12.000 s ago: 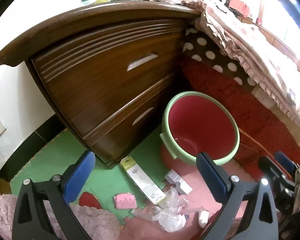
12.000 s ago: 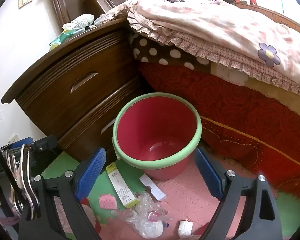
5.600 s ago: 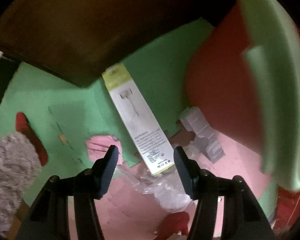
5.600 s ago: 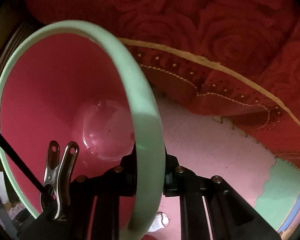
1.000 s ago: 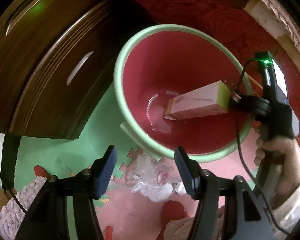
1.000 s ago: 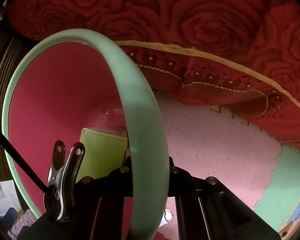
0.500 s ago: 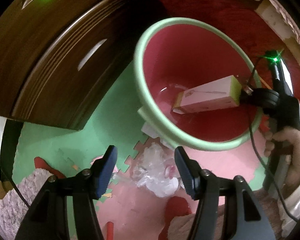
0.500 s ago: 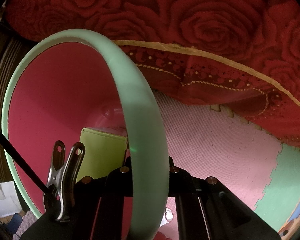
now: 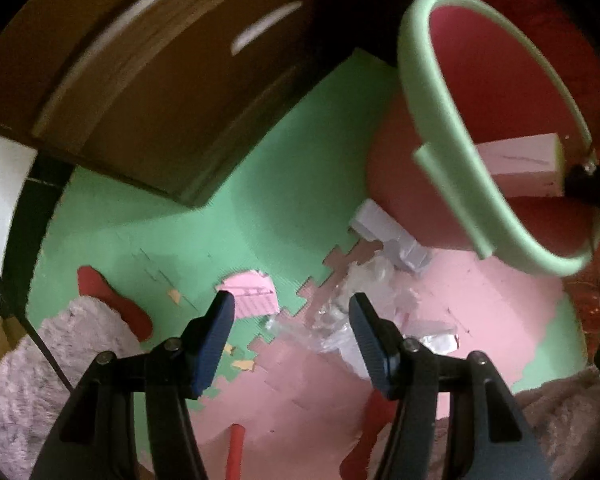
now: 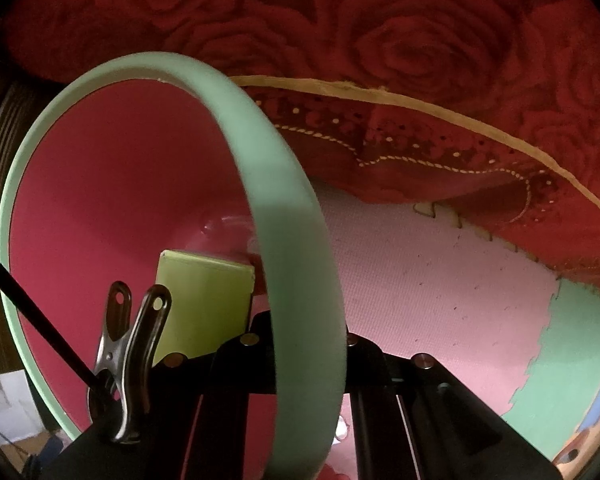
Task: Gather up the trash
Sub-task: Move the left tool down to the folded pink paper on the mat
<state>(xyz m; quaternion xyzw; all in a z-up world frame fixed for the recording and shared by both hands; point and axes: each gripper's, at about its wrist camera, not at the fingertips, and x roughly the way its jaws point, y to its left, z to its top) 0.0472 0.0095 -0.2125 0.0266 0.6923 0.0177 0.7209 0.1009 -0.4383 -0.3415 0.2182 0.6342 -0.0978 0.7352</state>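
A red bucket with a pale green rim (image 9: 440, 128) stands tilted at the right of the left wrist view, with a long white and yellow-green box (image 9: 520, 164) lying inside it. My left gripper (image 9: 292, 320) hangs open and empty above the floor mat. Just beyond its fingertips lie crumpled clear plastic wrap (image 9: 352, 300) and a pink scrap (image 9: 252, 300). A small white carton (image 9: 392, 236) lies against the bucket's foot. My right gripper (image 10: 304, 328) is shut on the bucket's rim (image 10: 292, 240), and the box (image 10: 208, 300) shows behind it.
A dark wooden dresser (image 9: 160, 80) stands at the upper left. A fluffy pink rug (image 9: 40, 380) covers the lower left floor. The red rose bedspread (image 10: 380, 60) hangs behind the bucket. Green and pink foam mat (image 10: 420, 280) covers the floor.
My left gripper has come down and away from the bucket toward the litter on the mat, so the bucket now sits at the view's right. The right gripper has kept its grip.
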